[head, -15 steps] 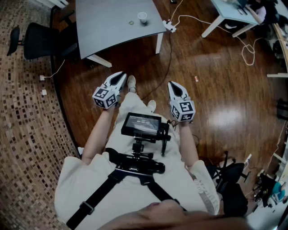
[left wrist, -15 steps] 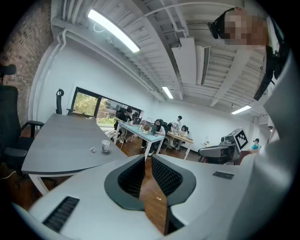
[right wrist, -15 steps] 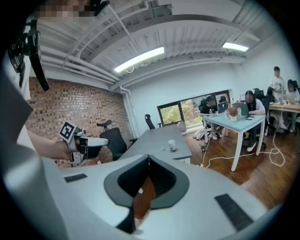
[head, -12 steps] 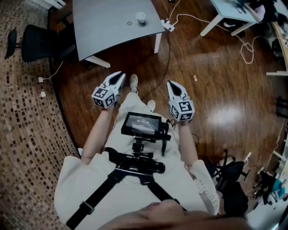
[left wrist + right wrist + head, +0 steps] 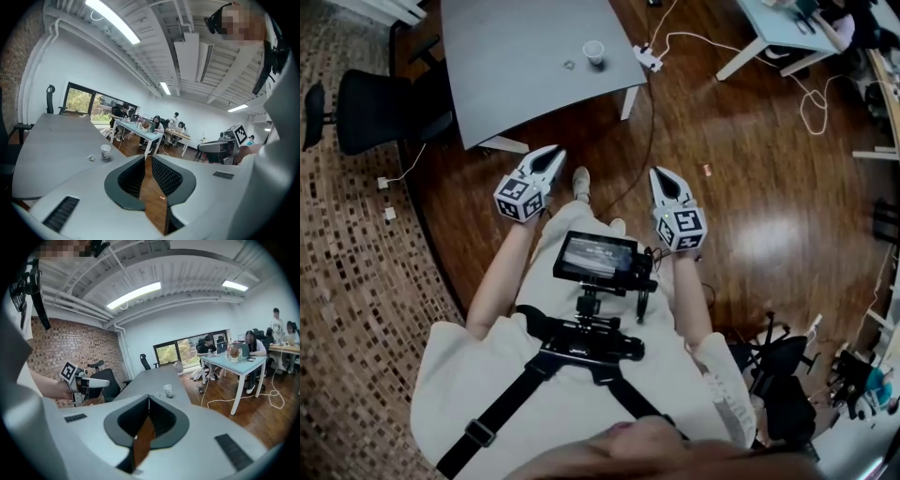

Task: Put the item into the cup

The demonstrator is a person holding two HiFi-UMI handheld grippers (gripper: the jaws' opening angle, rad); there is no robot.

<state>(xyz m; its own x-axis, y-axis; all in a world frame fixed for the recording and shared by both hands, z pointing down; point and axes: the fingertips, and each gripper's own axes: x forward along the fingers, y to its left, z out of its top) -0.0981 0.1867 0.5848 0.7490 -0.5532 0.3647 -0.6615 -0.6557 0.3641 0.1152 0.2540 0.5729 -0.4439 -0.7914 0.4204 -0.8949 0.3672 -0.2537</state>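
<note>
Item (image 5: 569, 65): small, on the desk (image 5: 516, 94) just beside the cup (image 5: 594, 52), near the right edge.
Left gripper (image 5: 553, 153): jaws closed, empty, well short of the desk.
Right gripper (image 5: 662, 175): likewise.
Progress: nothing done; approach, pickup and drop all remain.

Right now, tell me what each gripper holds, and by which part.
Nothing is held. The left gripper and right gripper are both shut and empty; the cup and the small item sit on the table.
</note>
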